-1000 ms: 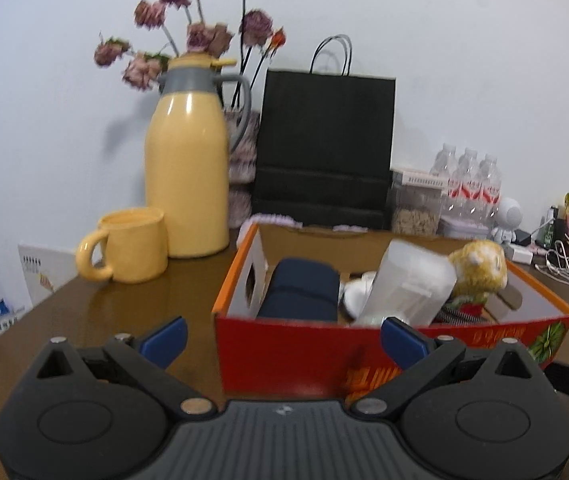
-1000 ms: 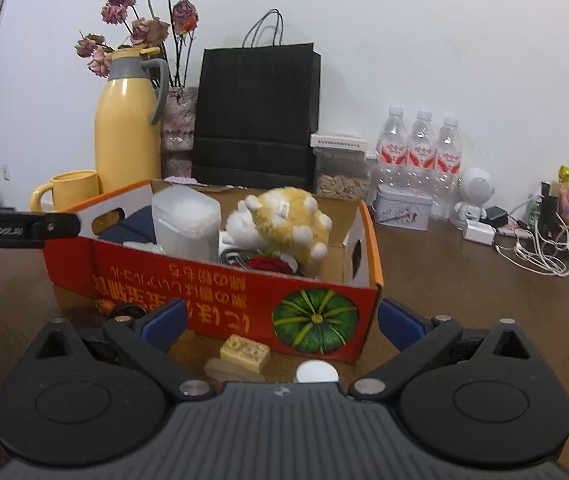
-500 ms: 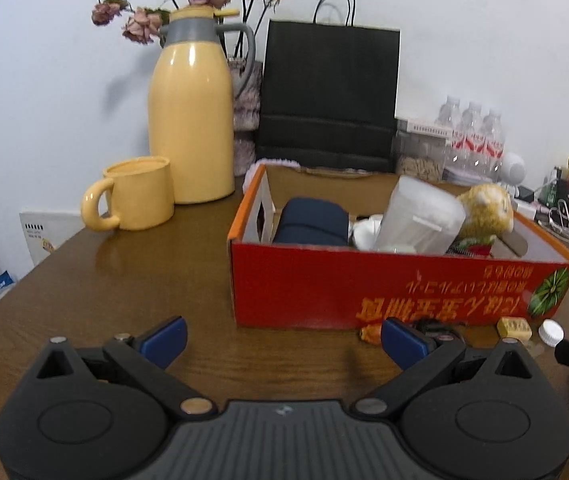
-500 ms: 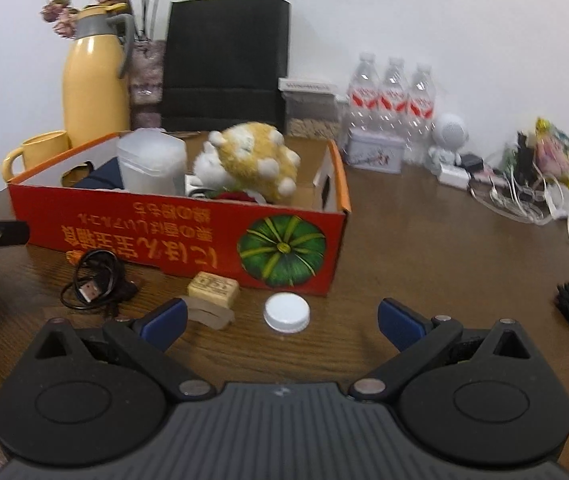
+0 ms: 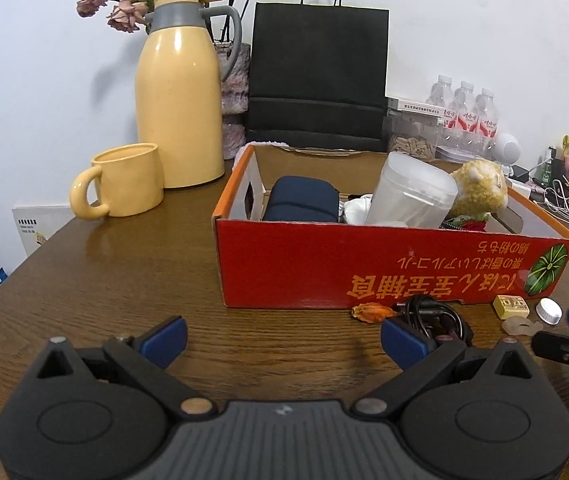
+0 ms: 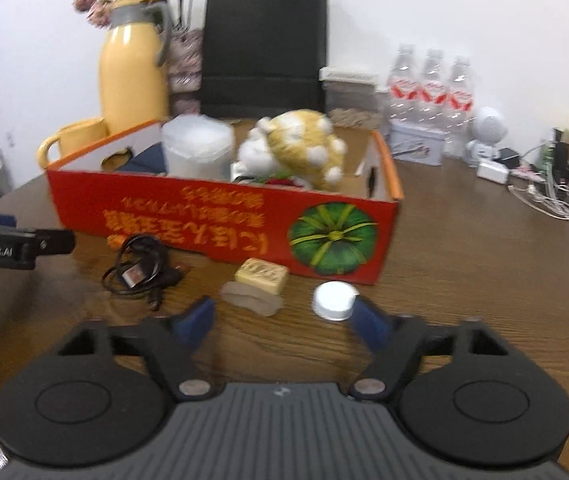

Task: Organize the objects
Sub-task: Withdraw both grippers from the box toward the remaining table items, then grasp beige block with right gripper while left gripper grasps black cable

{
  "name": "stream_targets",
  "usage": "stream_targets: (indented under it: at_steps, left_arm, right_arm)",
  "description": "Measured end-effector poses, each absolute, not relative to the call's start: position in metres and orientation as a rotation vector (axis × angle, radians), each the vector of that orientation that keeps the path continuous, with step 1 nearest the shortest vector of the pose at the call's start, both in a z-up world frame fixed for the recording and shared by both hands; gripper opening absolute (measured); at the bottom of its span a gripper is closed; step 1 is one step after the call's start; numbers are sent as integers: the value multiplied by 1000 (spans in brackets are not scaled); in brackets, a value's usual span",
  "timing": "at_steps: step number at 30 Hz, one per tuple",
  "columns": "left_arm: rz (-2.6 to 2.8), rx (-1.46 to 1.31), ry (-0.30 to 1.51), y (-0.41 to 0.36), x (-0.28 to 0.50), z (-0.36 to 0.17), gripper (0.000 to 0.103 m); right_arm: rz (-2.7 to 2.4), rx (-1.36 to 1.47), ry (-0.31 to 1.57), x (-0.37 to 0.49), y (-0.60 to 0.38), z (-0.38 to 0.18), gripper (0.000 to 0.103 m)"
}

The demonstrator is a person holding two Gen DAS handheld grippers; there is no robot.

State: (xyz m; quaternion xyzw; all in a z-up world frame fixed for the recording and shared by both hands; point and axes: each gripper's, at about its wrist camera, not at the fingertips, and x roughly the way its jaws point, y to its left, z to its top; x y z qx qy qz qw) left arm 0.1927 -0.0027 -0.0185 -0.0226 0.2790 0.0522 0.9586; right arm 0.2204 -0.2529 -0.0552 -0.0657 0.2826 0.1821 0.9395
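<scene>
right tongs (image 6: 284,320): low over the brown wooden tabletop (image 6: 464,264), jaws part-way apart and just now closing in, nothing pressed between the blue pads; a white bottle cap (image 6: 333,301) sits just inside the right pad, a translucent curved piece (image 6: 251,299) just ahead of the gap, touching a small yellow printed block (image 6: 261,274) behind it. view slightly blurred.

left tongs (image 5: 282,338): jaws wide apart, nothing between them but bare tabletop; right pad lies in front of a coiled black usb cable (image 5: 432,314), contact cannot be told. an orange dried scrap (image 5: 372,312) lies just left of the cable.

red cardboard box (image 5: 364,264): open-topped, pumpkin print on its near wall, standing just behind the loose items. contents: dark blue pouch (image 5: 300,200) at left, frosted plastic container (image 5: 412,192) tilted in the middle, yellow-and-white plush toy (image 5: 478,192) at right.

behind the box: yellow mug (image 5: 122,182) beside a yellow thermos jug (image 5: 178,92), dried roses (image 5: 124,8) in a vase, black paper bag (image 5: 318,76) against the wall, a clear jar with a white lid, three water bottles (image 6: 430,88), a small tin (image 6: 418,146), a white round figure (image 6: 486,132).

far right: tangle of white cables (image 6: 552,200) and chargers.
</scene>
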Motion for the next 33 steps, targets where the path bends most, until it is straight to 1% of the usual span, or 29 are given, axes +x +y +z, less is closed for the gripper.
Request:
stream_targets:
  at_steps: [1, 3, 12, 14, 15, 18, 20, 21, 22, 33]
  left_arm:
    - [105, -46, 565, -3, 193, -18, 103]
    - [102, -46, 564, -3, 193, -18, 103]
    - [81, -53, 561, -3, 192, -17, 103]
    - [77, -56, 561, -3, 192, -17, 103]
    - [76, -57, 562, -3, 192, -17, 103]
    - [67, -63, 564, -2, 192, -17, 103]
    - [66, -65, 565, -2, 192, -17, 103]
    - [65, -66, 565, -2, 192, -17, 103]
    - [65, -66, 566, -2, 192, -17, 103]
    - [43, -68, 587, -5, 195, -21, 103]
  right_arm:
    - [380, -138, 585, 222, -250, -56, 57]
    - [397, -141, 595, 226, -245, -56, 50]
    - [393, -144, 631, 244, -230, -59, 50]
    - [400, -138, 636, 245, -229, -60, 49]
    - [400, -138, 636, 246, -228, -60, 46]
    - [402, -139, 632, 244, -228, -59, 31]
    - [401, -134, 630, 243, -230, -59, 26]
    - [403, -131, 622, 241, -231, -59, 19]
    - [402, -131, 613, 240, -231, -58, 6]
    - [375, -79, 502, 222, -245, -47, 4]
